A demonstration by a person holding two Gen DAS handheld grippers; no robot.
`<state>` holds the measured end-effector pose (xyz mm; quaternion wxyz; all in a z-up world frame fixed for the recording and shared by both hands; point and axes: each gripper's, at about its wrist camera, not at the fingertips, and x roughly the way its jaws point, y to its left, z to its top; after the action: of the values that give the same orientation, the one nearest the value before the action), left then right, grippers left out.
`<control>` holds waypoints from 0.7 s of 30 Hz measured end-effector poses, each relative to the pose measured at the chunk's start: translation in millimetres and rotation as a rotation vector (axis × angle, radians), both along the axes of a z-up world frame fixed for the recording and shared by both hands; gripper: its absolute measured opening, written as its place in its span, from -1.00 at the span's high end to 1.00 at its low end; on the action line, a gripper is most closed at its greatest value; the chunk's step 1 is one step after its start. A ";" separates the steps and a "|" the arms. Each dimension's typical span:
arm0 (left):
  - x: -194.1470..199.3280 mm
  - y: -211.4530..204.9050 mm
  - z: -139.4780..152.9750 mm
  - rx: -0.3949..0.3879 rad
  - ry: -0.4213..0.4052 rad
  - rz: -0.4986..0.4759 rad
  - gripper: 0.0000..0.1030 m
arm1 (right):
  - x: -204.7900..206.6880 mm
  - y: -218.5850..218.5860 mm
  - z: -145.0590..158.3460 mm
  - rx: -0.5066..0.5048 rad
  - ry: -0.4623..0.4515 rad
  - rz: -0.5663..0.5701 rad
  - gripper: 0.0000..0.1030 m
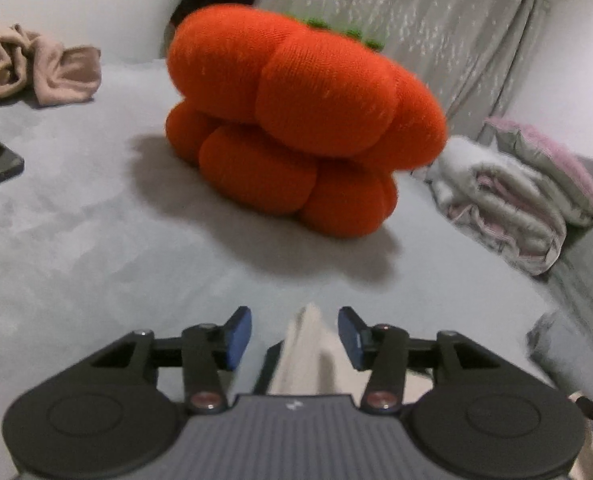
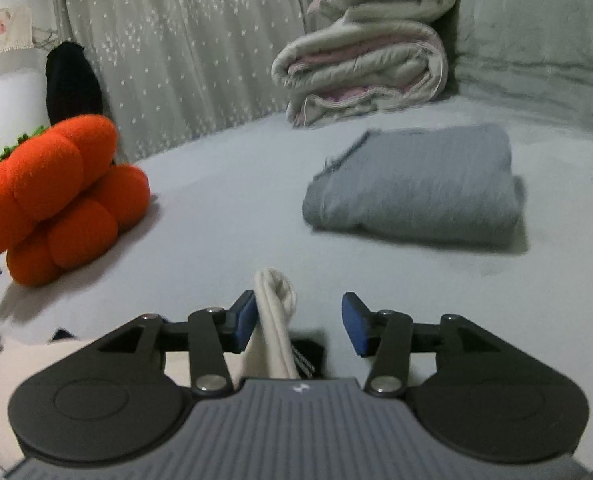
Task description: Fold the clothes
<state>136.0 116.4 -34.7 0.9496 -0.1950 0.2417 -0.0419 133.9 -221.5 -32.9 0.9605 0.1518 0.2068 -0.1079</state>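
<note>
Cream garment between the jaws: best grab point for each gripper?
Take the raised folds. The cream garment peaks between the right gripper fingers, leaning on the left pad; close there from above. The left gripper, also open, has a ridge centred between its fingers. Both folds stand upright, thin enough to pinch.

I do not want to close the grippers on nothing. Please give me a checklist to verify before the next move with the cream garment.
1. Left gripper open: ok, the jaws stand apart.
2. Fold of the cream garment between the left pads: ok, but no pad touches it.
3. Right gripper open: ok.
4. Cream fold in the right gripper: not ok, it lies against the left pad, off centre.
5. Orange pumpkin cushion apart from the garment: ok.
6. Folded grey garment apart from the work: ok.
7. How the rest of the cream garment lies: cannot tell, hidden below the grippers.
</note>
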 end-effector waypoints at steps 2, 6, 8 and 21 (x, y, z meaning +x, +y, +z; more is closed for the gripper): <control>-6.0 -8.7 7.4 0.020 -0.029 -0.024 -0.09 | -2.8 8.5 7.7 -0.021 -0.027 -0.004 0.02; -12.8 -30.7 12.5 0.094 -0.054 -0.108 -0.15 | -3.0 35.0 17.1 -0.089 -0.047 0.065 0.01; -13.0 -41.0 8.9 0.134 -0.052 -0.150 -0.17 | -2.4 47.2 19.1 -0.123 -0.048 0.106 0.02; -18.2 -98.3 -13.9 0.323 -0.014 -0.361 -0.28 | 14.2 103.7 -4.0 -0.177 0.079 0.340 0.01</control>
<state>117.8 18.1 -48.5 0.9473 0.0060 0.2697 -0.1729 148.1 -117.8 -36.9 0.9657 0.0253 0.2566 0.0324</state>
